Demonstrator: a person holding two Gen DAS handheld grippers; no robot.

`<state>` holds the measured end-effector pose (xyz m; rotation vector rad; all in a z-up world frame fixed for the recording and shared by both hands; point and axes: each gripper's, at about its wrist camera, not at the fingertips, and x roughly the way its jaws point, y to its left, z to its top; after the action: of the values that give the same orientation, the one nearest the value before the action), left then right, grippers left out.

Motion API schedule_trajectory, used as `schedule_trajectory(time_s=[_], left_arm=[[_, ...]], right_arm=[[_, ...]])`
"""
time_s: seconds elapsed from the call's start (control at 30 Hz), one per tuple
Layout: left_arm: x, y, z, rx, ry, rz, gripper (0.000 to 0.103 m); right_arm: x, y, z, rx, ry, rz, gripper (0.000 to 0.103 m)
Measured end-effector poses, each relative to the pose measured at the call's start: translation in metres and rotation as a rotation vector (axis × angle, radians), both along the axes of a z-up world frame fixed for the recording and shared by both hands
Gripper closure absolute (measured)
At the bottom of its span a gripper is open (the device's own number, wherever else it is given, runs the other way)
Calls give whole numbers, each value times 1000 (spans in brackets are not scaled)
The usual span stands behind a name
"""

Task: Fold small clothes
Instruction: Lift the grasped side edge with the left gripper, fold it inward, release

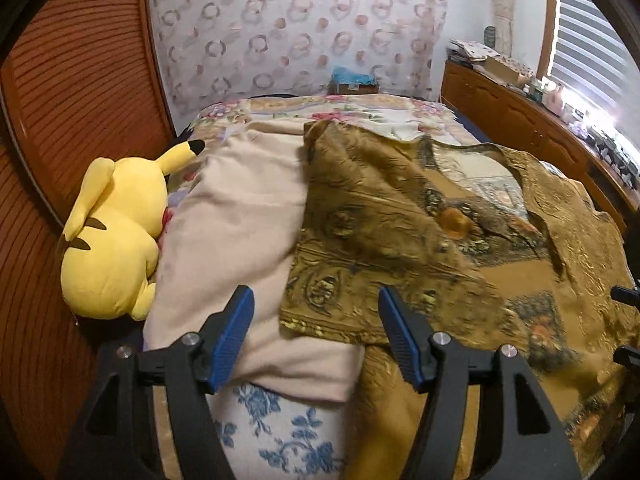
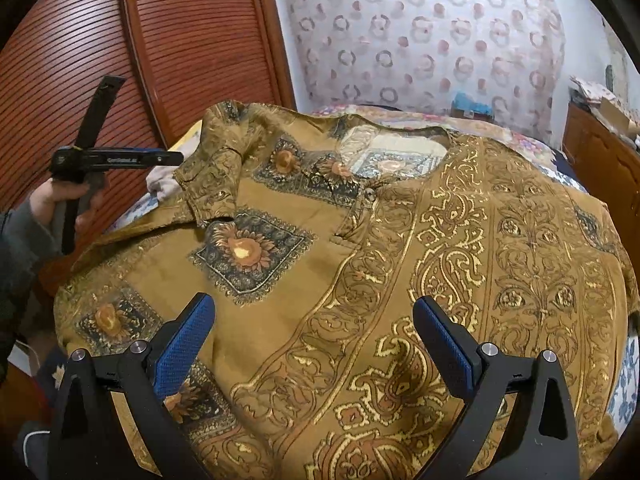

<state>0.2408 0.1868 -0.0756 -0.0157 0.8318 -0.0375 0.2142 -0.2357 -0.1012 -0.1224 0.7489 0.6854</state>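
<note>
A golden-brown patterned shirt point(image 2: 400, 260) lies spread front-up on the bed, buttoned at the neck. Its left sleeve point(image 2: 216, 168) is folded inward over the chest. In the right wrist view my right gripper point(image 2: 314, 304) hovers open over the shirt's lower front, with nothing between its blue pads. My left gripper point(image 1: 315, 300) is open above the shirt's point(image 1: 400, 240) folded left edge, where it meets a beige cloth point(image 1: 240, 240); its pads press on nothing. The right wrist view shows that left gripper point(image 2: 172, 158) from the side, held by a hand point(image 2: 52, 196) beside the folded sleeve.
A yellow plush toy point(image 1: 112, 232) lies at the bed's left edge against red-brown slatted doors point(image 2: 180, 40). A blue-flowered bedspread point(image 1: 280, 432) shows under the clothes. A cluttered wooden dresser point(image 1: 520, 116) runs along the right, and a box point(image 1: 354, 82) sits at the far end.
</note>
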Motion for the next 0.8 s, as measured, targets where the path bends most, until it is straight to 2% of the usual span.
schedule_trajectory(time_s=[0.07,0.13,0.2,0.3,0.37,0.43,0.5,0.63,0.8], left_arm=[[6,0,-8,-10,11,-13,39],[11,0,-14,-18,22,-19,49],[15,0,-19,-17,41,-4,54],[17,0,-24,-19,47,3,57],[16,-2,-24,-14,46,0,66],[14,-4,-23,12,37,3,88],[11,-7,-19,22,29,-8,99],[6,-13,-3,26,-1,-35,103],[2,-28,21,25,-47,-76,103]], right_arm=[[4,4,2,-1,-4,6,2],[8,11,7,-3,-15,16,2],[12,19,12,-4,-31,30,2],[17,37,20,-7,-77,66,2],[21,45,24,-9,-93,76,2],[24,51,27,-6,-104,86,2],[26,55,29,-8,-124,86,2],[27,56,32,-13,-157,81,2],[30,48,31,-12,-148,64,2]])
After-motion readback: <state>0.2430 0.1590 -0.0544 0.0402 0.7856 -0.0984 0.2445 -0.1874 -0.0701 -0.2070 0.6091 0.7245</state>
